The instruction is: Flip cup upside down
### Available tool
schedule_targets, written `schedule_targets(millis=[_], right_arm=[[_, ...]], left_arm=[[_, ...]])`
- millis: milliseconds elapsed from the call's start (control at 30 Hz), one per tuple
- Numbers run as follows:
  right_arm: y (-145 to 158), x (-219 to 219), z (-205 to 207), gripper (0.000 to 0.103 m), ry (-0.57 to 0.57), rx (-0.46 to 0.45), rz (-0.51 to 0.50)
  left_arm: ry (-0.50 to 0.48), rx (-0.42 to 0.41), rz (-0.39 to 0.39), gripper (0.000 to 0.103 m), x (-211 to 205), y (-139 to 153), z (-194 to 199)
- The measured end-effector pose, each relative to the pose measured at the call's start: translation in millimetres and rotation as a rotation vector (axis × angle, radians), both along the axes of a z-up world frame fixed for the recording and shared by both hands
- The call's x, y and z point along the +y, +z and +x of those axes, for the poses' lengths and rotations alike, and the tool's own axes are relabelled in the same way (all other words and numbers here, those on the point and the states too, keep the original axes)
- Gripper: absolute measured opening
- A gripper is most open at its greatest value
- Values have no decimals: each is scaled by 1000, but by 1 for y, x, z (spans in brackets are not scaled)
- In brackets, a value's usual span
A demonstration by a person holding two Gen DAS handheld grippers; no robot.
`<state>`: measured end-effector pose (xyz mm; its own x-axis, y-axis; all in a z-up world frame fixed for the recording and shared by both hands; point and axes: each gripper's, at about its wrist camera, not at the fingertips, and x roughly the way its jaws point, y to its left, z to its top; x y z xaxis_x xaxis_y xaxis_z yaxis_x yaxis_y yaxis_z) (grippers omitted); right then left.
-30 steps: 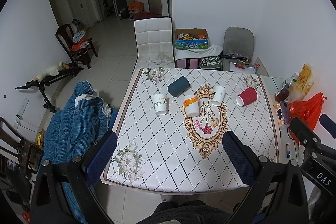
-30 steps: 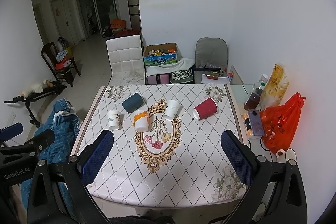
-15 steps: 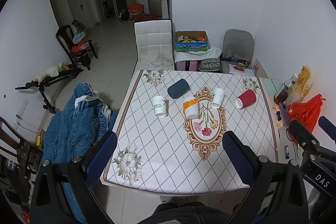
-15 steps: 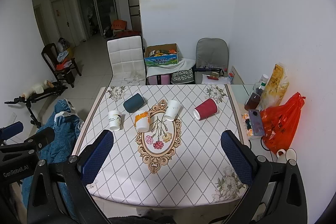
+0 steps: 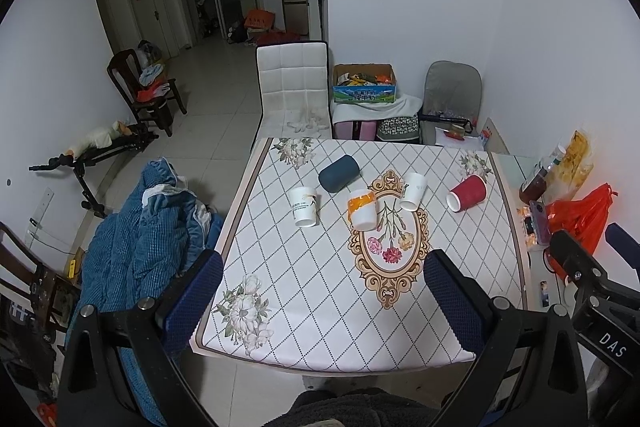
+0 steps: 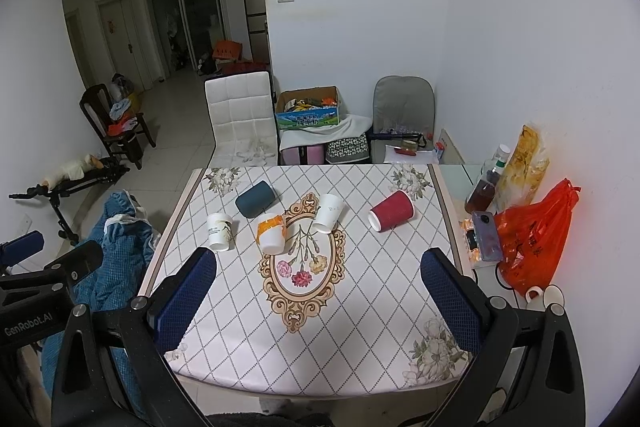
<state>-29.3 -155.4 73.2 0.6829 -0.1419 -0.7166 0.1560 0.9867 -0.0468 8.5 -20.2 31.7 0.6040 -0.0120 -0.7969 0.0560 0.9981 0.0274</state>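
Note:
Several paper cups lie on their sides across the far half of the table (image 5: pixel 304 307): a dark blue cup (image 5: pixel 339 173), a white cup with a plant print (image 5: pixel 305 206), an orange-banded white cup (image 5: pixel 362 208), a plain white cup (image 5: pixel 413 191) and a red cup (image 5: pixel 467 193). The right wrist view shows the same blue cup (image 6: pixel 255 198), printed cup (image 6: pixel 219 231), orange cup (image 6: pixel 271 233), white cup (image 6: pixel 328 213) and red cup (image 6: pixel 391 215). My left gripper (image 5: pixel 323 299) and right gripper (image 6: pixel 318 301) are open and empty, high above the table's near edge, far from the cups.
A white chair (image 5: pixel 294 89) stands behind the table. A blue quilt (image 5: pixel 136 243) is heaped on the left. A side ledge on the right holds an orange bag (image 6: pixel 532 239), a phone (image 6: pixel 486 235) and bottles (image 6: pixel 486 183). A box (image 6: pixel 308 109) and grey seat (image 6: pixel 402 115) are by the wall.
Both grippers have drawn slightly back and up from the table, so the cups look a little smaller. No cup has moved.

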Motion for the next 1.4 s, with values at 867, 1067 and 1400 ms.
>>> schedule_targets(millis=[867, 1067, 1400], right_arm=[[-81, -27, 63, 103, 35, 197, 77], [-155, -36, 86, 103, 66, 319, 93], [-254, -37, 122, 103, 45, 498, 113]], left_arm=[[121, 110, 76, 103, -4, -61, 38], [156, 193, 103, 103, 1, -108, 60], [152, 342, 139, 103, 9, -181, 127]])
